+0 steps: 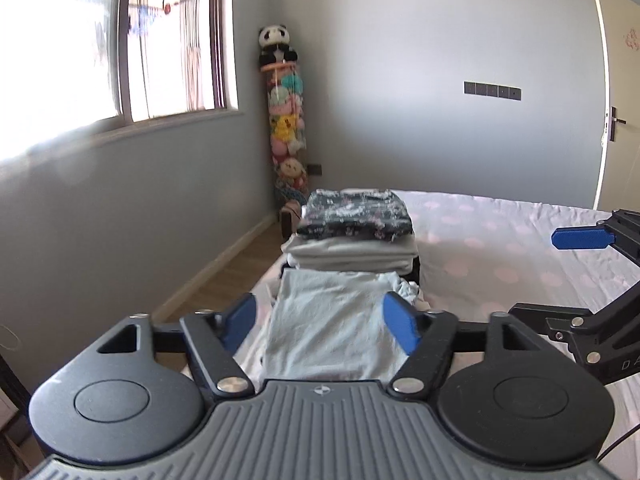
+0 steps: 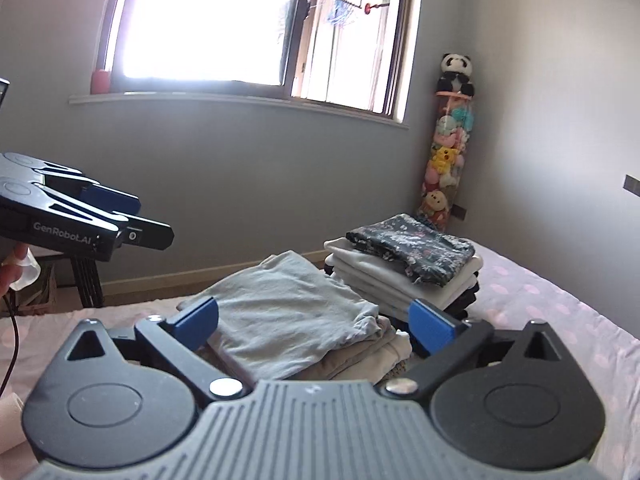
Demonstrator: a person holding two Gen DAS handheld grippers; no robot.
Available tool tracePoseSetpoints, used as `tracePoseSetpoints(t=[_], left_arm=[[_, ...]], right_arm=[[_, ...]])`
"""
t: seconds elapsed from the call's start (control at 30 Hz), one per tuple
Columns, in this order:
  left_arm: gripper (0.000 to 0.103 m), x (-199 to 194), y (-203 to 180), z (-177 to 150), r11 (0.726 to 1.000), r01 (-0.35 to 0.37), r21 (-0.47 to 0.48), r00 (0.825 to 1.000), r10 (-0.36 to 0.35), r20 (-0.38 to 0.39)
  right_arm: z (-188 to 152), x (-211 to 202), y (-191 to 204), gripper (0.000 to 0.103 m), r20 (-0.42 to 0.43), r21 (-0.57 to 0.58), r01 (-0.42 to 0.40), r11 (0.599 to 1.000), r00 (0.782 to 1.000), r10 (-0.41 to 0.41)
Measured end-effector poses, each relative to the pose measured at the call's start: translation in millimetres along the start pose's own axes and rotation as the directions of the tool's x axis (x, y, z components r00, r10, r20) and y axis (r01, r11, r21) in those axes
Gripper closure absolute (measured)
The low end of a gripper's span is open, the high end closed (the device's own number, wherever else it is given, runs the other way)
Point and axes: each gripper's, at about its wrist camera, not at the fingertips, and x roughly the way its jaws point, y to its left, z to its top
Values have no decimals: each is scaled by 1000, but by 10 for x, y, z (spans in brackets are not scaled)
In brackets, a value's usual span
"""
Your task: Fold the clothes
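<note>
Both grippers up off the bed, left gripper and right gripper spread wide, gripping nothing. Pale folded shirt lies near, atop clothes, beside the far stack.

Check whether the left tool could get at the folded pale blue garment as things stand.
Probably yes. The left tool is open and empty, pointing straight at the folded pale blue garment, which tops its low pile with nothing in between.

Bare bedsheet right of the folded pile; wall close left.
</note>
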Motion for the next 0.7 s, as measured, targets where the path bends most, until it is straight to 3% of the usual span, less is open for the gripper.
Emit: tracePoseSetpoints(t=[0.23, 0.43, 0.7], left_arm=[[8, -458, -156, 13, 999, -24, -23, 996, 26, 82], [8, -722, -245, -156, 991, -129, -36, 982, 133, 133], [8, -850, -196, -458, 979, -152, -136, 979, 167, 113]], right_arm=[[-43, -518, 137, 1, 77, 115, 65, 991, 994, -74], [-139, -839, 193, 1, 145, 257, 95, 962, 980, -136], [-315, -898, 354, 1, 147, 322, 165, 932, 964, -222]])
